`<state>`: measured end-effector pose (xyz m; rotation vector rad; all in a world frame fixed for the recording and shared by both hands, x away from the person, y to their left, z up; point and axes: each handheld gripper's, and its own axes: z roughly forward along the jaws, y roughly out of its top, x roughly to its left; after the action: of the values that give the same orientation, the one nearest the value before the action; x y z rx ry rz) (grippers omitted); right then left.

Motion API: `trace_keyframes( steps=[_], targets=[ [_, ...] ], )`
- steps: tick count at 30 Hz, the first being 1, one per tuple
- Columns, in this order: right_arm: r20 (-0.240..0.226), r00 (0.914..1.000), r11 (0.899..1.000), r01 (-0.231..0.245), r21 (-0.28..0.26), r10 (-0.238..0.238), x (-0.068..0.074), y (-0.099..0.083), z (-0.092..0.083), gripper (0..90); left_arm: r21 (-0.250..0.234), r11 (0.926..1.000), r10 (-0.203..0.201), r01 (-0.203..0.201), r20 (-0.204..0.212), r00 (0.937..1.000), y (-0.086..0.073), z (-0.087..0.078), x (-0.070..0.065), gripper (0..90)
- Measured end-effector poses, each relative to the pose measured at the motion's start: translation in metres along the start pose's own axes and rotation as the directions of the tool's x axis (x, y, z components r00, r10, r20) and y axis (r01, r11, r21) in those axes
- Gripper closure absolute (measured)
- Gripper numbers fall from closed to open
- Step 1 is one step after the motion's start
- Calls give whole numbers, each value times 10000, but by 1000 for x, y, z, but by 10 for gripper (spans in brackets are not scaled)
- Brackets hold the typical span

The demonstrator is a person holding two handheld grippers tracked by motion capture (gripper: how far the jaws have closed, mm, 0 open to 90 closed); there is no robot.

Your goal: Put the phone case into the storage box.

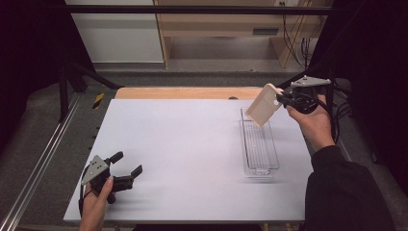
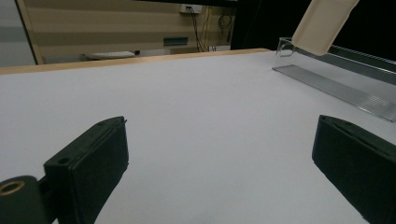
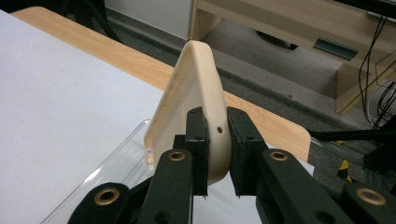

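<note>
Two claws, one tray, one lid

One white desk carries the scene, its far edge a strip of bare pale wood. Beyond that edge the floor is grey, and one light wooden cabinet stands against the back wall with black cables hanging at its right end. Black frame bars stand at the desk's left and right, and a metal rail runs along the floor to the left.

On the desk lies one clear plastic tray, long and narrow, near the right edge and running from front to back. It is the only thing resting on the white top.

One cream plastic lid hangs tilted in the air above the far end of the tray, not touching it. The right claw is clamped on the lid's edge; the right gripper view shows both black jaws pressed against the cream rim.

The left claw is well apart from the tray, over the near left corner of the desk, held by a hand. Its jaws stand wide apart with nothing between them.
</note>
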<state>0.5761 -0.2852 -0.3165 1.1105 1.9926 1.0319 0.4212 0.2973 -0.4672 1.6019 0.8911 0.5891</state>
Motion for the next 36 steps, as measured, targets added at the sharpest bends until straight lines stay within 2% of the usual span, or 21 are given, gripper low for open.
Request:
trace_keyframes(
  steps=[12, 29, 36],
  targets=[
    [-46, 10000, 9992, 47, 400, -46, 0, -4, 23, 795, -2, 10000, -6, 6, 14, 10000, 0, 0, 0, 32],
    [-322, 9983, 9955, 502, 809, -478, 10, -6, 40, 794, 91, 9999, 65, -67, 123, 9999, 0, 3, -2, 31],
    [-285, 9977, 9953, 631, 736, -611, 14, -6, 45, 793, 52, 10000, 67, -68, 137, 9999, 0, 3, -2, 31]
  ],
)
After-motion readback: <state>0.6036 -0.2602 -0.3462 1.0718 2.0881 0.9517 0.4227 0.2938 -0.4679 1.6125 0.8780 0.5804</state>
